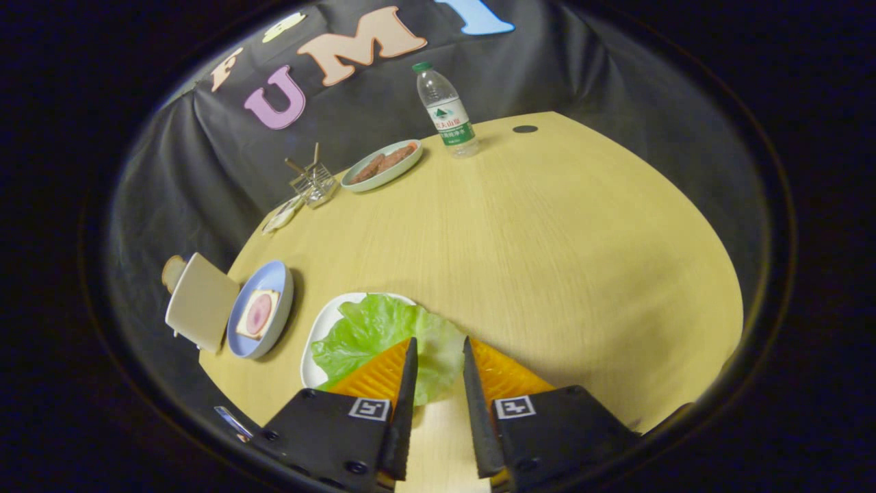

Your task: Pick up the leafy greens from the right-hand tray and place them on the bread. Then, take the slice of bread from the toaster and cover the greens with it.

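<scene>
Gripper (438,356) hovers low over the table (547,239), tilted down, its fingers spread apart and holding nothing. Leafy greens (369,329) on a white tray (321,329) lie just ahead, partly under the left finger.

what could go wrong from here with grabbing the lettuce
The gripper is open with the lettuce leaf between and just ahead of its fingers. The leaf hangs over the rim of its white plate, so closing may pinch only a thin edge and tear it or let it slip. A low approach might nudge the plate. The blue plate with bread sits close beside the toaster, so the carry could bump it.
</scene>
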`<move>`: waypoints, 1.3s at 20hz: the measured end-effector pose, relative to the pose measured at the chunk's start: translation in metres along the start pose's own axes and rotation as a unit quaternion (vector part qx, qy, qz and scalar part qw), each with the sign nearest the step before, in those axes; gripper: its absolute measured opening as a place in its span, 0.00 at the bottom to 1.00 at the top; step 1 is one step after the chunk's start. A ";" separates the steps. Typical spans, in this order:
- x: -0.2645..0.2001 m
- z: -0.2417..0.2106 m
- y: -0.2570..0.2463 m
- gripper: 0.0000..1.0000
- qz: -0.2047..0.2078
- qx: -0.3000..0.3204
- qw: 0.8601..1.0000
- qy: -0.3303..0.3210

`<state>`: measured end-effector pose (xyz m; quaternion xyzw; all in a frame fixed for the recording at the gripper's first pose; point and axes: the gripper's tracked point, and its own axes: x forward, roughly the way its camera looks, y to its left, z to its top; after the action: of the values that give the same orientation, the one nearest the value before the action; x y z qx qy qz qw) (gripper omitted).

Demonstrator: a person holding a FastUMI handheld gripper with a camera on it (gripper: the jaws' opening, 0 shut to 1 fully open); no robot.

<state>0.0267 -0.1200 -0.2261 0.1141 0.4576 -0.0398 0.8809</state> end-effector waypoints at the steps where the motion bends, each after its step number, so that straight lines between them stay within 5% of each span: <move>1: 0.000 -0.002 0.004 0.38 0.009 0.004 1.000 0.001; 6: -0.007 0.004 0.015 0.08 0.017 0.032 0.999 -0.010; 9: -0.017 0.008 0.027 0.04 0.032 0.041 0.998 -0.026; 26: -0.114 0.049 0.138 0.03 0.134 0.023 0.981 -0.139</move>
<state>0.0243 -0.0016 -0.0831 0.1885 0.3105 0.0525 0.9302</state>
